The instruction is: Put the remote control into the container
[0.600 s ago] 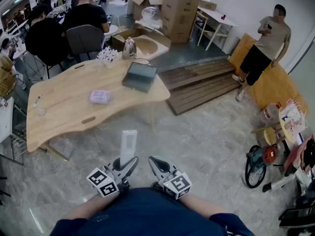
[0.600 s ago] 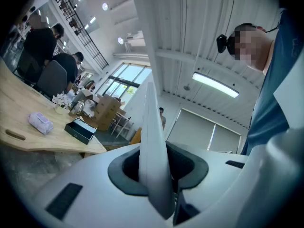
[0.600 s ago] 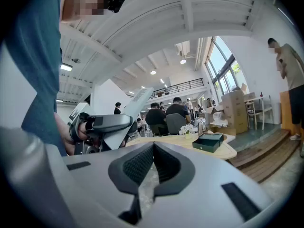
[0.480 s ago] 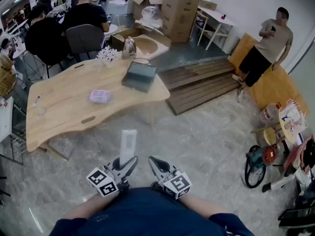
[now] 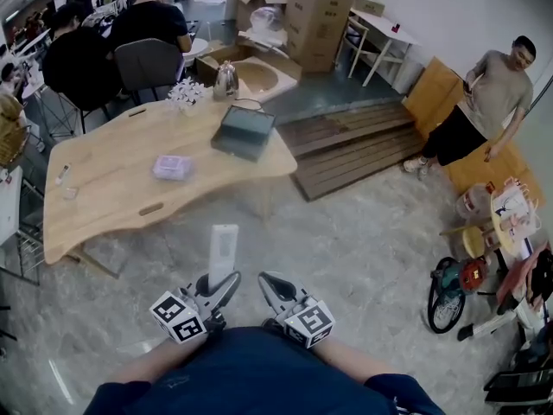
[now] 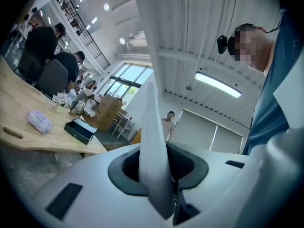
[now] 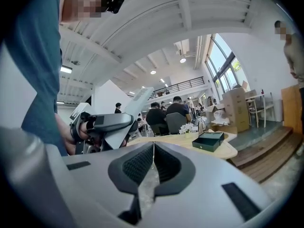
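Observation:
A long white remote control (image 5: 222,253) sticks forward out of my left gripper (image 5: 220,288), which is shut on its near end, low and close to my body. In the left gripper view the remote (image 6: 153,141) stands edge-on between the dark pads. My right gripper (image 5: 275,290) hangs just to the right of it, shut with nothing in it; its pads meet in the right gripper view (image 7: 153,167). The container (image 5: 244,133), a dark open box, sits on the far right corner of the wooden table (image 5: 104,188), well ahead of both grippers.
A pink packet (image 5: 174,168), a kettle (image 5: 225,81) and small bits lie on the table. People sit behind it. Wooden pallets (image 5: 354,145), cardboard boxes (image 5: 315,11), a standing bystander (image 5: 484,102) and a small bicycle (image 5: 449,288) are to the right. Grey stone floor lies between me and the table.
Both grippers and the remote keep their place in the view. The bystander at the right has stepped a little to the right.

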